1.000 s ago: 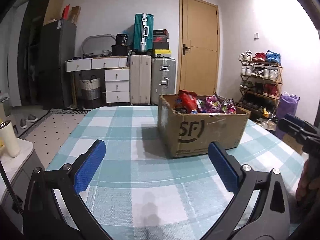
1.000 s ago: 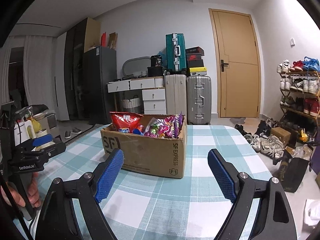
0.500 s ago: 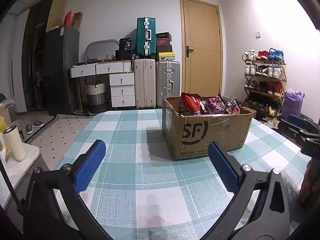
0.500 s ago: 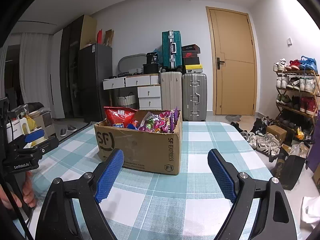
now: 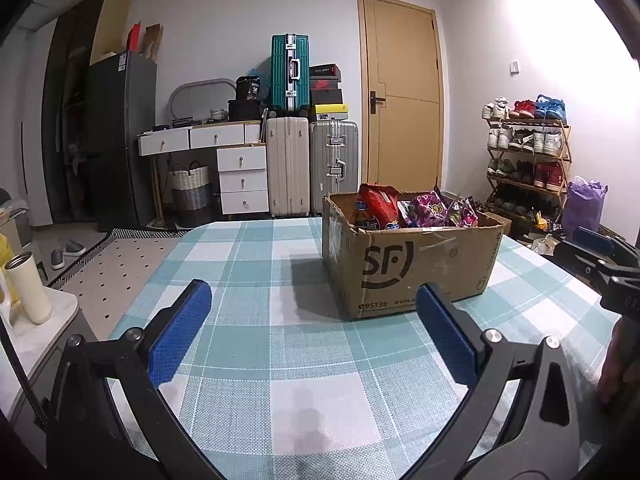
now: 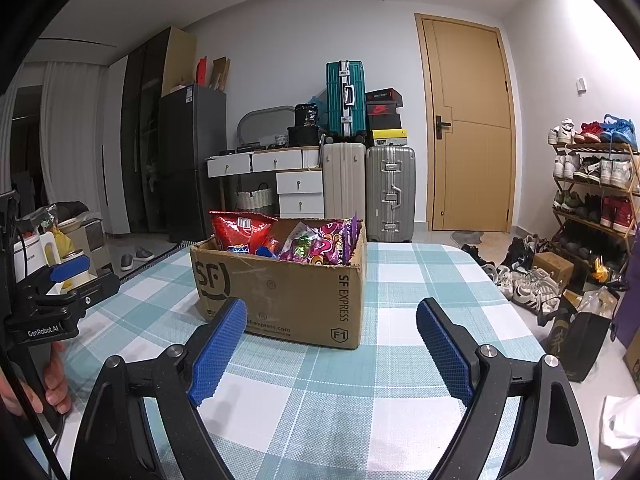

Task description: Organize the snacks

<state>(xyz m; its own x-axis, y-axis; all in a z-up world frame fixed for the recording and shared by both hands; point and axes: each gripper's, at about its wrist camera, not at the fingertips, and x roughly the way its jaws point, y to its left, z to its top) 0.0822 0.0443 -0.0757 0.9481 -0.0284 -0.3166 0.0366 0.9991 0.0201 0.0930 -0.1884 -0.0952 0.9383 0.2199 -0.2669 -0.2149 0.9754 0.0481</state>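
A brown cardboard box [image 5: 404, 268] [image 6: 280, 292] marked SF stands on the table with the teal checked cloth [image 5: 260, 344] [image 6: 384, 288]. Snack bags fill it: a red bag [image 5: 378, 210] [image 6: 240, 228] and purple bags [image 5: 434, 210] [image 6: 324, 240] stick up above the rim. My left gripper [image 5: 312, 304] is open over the cloth, short of the box and to its left, with nothing between its blue pads. My right gripper [image 6: 332, 320] is open too, just before the box's near wall, empty. Each gripper shows at the other view's edge.
Behind the table stand suitcases [image 5: 288, 168], a white drawer unit [image 5: 242, 178], a dark fridge [image 5: 120, 140] and a wooden door [image 5: 400, 108]. A shoe rack [image 6: 592, 192] and loose shoes [image 6: 520, 280] fill the floor at right. A cream flask [image 5: 28, 288] stands on a side counter at left.
Both views have tilted up a little, so the box sits lower in them. Neither gripper has taken hold of anything and both stay open.
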